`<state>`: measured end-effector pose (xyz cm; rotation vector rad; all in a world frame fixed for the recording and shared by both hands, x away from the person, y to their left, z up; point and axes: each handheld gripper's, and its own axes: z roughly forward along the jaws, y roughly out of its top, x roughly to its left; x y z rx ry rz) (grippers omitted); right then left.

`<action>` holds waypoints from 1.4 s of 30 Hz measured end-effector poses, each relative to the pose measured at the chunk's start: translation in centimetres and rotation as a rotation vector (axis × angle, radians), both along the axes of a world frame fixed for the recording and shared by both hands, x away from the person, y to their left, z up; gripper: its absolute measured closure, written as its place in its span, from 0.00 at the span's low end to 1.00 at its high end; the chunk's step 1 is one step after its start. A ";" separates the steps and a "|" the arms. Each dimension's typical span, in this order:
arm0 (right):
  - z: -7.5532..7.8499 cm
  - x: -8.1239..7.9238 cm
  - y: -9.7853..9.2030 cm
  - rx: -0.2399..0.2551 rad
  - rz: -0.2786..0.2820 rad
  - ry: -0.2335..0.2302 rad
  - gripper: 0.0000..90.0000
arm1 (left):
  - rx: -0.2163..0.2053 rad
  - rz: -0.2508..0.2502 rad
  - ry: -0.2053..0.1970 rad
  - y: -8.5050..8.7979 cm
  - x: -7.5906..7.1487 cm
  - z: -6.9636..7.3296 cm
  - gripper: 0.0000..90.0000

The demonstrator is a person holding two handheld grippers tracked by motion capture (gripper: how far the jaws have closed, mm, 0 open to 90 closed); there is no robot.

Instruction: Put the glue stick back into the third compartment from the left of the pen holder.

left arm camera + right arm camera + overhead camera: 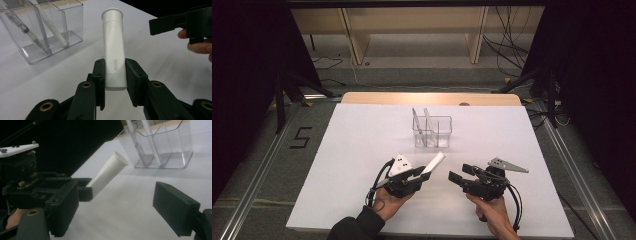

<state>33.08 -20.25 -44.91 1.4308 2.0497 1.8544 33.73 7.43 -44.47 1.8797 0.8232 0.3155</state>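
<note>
Two grippers worked over the white table (362, 150). At twelve o'clock from my hands stood the clear acrylic organizer (432, 131), two white pens (51, 25) leaning inside. My left gripper (115, 72) pinched the white glue stick (113, 45) near its base, tilted toward one o'clock and held above the table. My right gripper (460, 174) hung at three o'clock from it, jaws spread and holding nothing. I judged that so low a pinch could let the tube pivot, or clip the organizer's rim and tip it.
</note>
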 end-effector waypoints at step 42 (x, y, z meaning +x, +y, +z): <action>-0.5 2.6 2.0 0.264 0.047 0.158 0.66 | -0.034 -0.032 -0.096 -1.3 -1.7 0.6 0.79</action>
